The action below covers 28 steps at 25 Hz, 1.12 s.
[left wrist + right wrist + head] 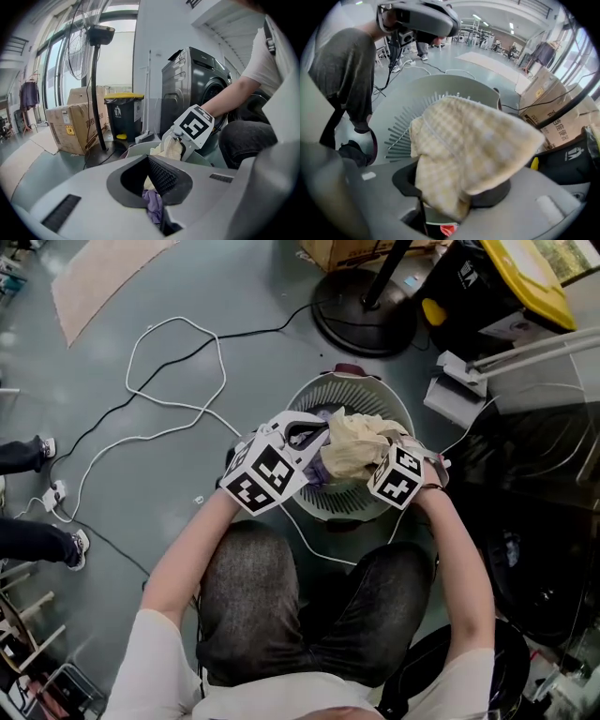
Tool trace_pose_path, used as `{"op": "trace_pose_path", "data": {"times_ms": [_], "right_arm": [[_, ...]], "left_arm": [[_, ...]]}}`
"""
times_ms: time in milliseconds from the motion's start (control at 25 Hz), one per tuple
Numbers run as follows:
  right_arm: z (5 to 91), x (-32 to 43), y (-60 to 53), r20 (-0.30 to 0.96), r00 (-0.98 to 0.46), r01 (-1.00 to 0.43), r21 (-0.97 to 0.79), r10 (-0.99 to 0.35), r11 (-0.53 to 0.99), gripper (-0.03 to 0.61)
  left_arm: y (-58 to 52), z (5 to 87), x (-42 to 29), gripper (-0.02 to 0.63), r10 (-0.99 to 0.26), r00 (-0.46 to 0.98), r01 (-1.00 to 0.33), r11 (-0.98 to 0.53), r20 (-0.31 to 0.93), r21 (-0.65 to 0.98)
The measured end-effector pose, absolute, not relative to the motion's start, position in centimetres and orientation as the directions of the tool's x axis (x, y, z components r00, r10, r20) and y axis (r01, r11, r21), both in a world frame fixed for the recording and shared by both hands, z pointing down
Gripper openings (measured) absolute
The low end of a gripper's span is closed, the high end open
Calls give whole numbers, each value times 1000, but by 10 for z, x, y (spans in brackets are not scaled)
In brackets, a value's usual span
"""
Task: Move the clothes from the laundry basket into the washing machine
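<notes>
Right claw (454,199) is clamped on a cream checked cloth (473,145). The cloth hangs bunched just above the laundry basket (349,505), which stands on the floor between the person's knees. Now the bit that counts: the washing machine (194,79) looks to be the dark bulk along the right edge of the head view. That puts it on the right arm's side, so that hand is nearer for the carry. Its claw points steeply down, forearm stretched forward. Left claw (157,190) sits lower left of the cloth, tilted gently down. It's pinching a purple garment (152,206) at the basket's mouth.
</notes>
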State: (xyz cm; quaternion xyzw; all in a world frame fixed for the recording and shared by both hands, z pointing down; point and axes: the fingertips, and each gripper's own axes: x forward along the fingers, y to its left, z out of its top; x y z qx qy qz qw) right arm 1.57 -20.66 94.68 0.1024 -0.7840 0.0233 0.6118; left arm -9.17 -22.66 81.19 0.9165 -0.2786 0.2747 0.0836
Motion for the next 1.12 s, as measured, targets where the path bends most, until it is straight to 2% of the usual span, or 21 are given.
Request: {"op": "trace_pose_path", "data": {"times_ms": [400,600,1120], "right_arm": [[843,43,-202,878,-348,-354,202,-329,913,242],[794,68,-201,814,-377,-482,235,-442,844,241],[758,154,-162,686,-317,-775,211,-655,596,241]], "left_arm": [[-230,745,-53,6,-407,768,-439,-897,494,-56],[-227,718,-18,6,-363,807,-374,-925,466,-73],[-186,703,89,6,-228,891,-243,-970,393,-12]]}}
